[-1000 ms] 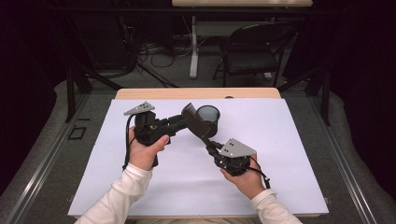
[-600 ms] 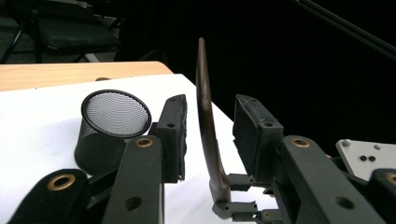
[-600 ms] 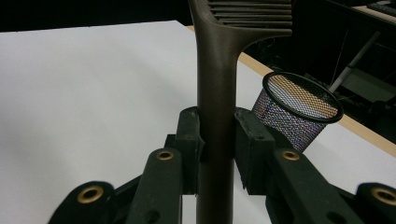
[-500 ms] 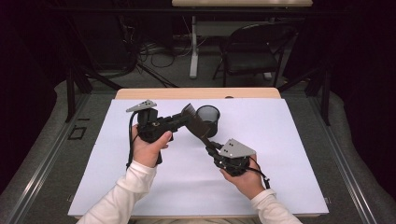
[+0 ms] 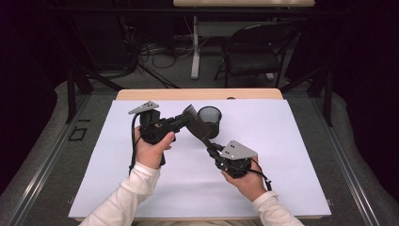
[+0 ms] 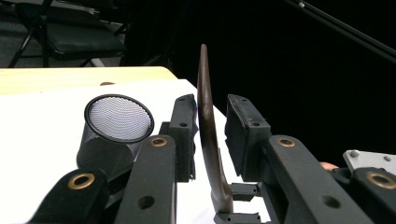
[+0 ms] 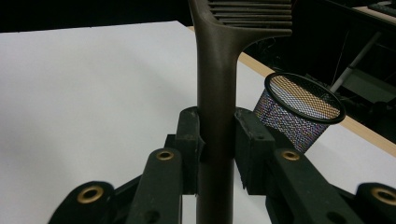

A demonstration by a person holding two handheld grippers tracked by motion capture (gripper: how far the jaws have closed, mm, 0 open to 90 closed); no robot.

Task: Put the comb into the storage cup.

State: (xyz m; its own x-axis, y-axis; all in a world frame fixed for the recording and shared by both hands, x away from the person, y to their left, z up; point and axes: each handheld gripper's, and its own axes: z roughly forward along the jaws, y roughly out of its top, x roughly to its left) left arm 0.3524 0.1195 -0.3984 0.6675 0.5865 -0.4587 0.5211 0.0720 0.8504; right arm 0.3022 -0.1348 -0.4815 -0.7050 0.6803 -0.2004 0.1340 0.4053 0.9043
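Note:
A dark brown slotted spatula [image 5: 199, 127] is held up off the table between my two grippers. My right gripper [image 5: 210, 147] is shut on its handle [image 7: 217, 70], pads pressed on both sides. My left gripper [image 5: 186, 117] comes in from the left with the spatula's blade [image 6: 208, 130] edge-on between its jaws. Those jaws have just been closing. One pad lies against the blade, while a narrow gap still shows at the other pad [image 6: 240, 126]. A black mesh cup [image 5: 210, 120] stands upright on the white sheet just behind the spatula.
A white sheet [image 5: 282, 155] covers most of the wooden table [image 5: 197, 94]. Beyond the far edge stand a folding chair [image 5: 254, 52], table legs and cables on the floor. The mesh cup [image 6: 114, 130] [image 7: 299, 112] is close to both grippers.
The left gripper's jaws have drawn in around the spatula's blade. Both hands and the spatula have stayed where they were.

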